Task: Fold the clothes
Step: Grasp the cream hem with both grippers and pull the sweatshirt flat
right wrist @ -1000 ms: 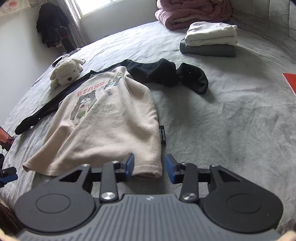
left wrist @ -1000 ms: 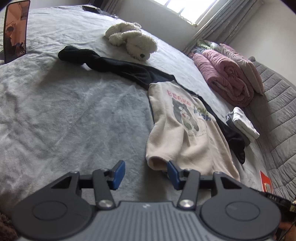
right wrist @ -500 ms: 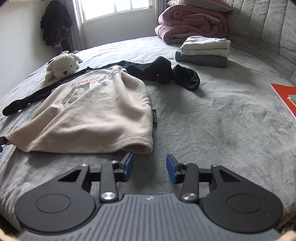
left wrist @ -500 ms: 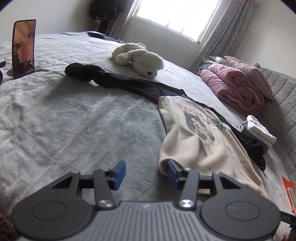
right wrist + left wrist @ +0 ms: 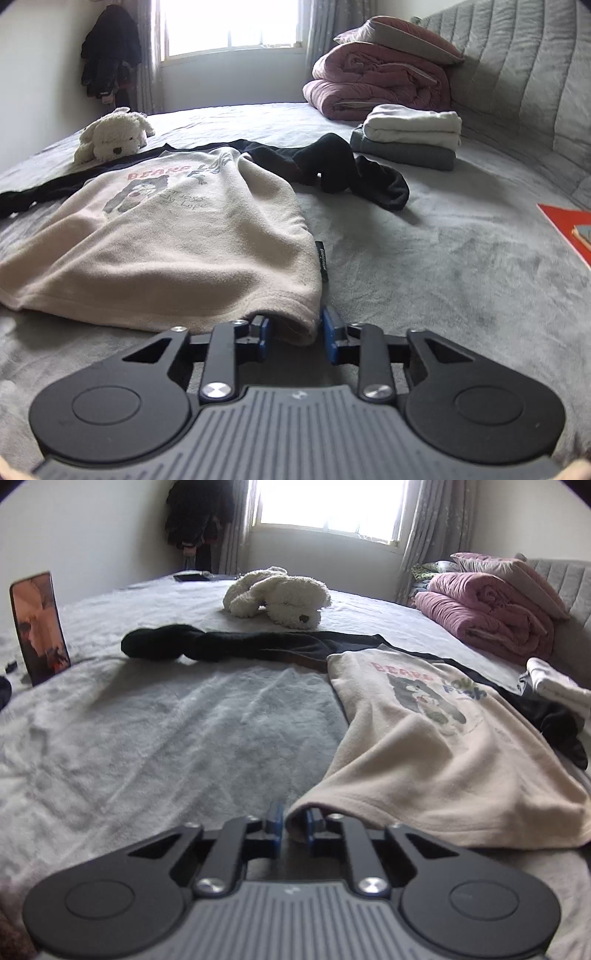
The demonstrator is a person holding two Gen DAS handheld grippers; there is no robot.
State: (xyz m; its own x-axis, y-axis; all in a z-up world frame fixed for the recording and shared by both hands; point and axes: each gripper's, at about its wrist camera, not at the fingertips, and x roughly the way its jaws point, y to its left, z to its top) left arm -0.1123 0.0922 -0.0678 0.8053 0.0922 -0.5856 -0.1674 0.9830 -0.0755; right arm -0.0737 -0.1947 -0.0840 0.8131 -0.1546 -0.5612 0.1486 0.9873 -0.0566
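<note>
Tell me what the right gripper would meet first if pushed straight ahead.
The right gripper already straddles the cream fleece sweatshirt's hem corner; going on, it would likely just bunch more of that fabric.

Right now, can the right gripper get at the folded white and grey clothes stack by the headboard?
Probably not from here: the right gripper is at the cream bear-print sweatshirt's hem, and the stack lies far across the grey bedspread. The path looks free, apart from the black sleeve.

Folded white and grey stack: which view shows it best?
The right wrist view: the folded stack sits whole and unobstructed beside the pink duvet. In the left wrist view only its cropped end shows at the frame's right edge.
</note>
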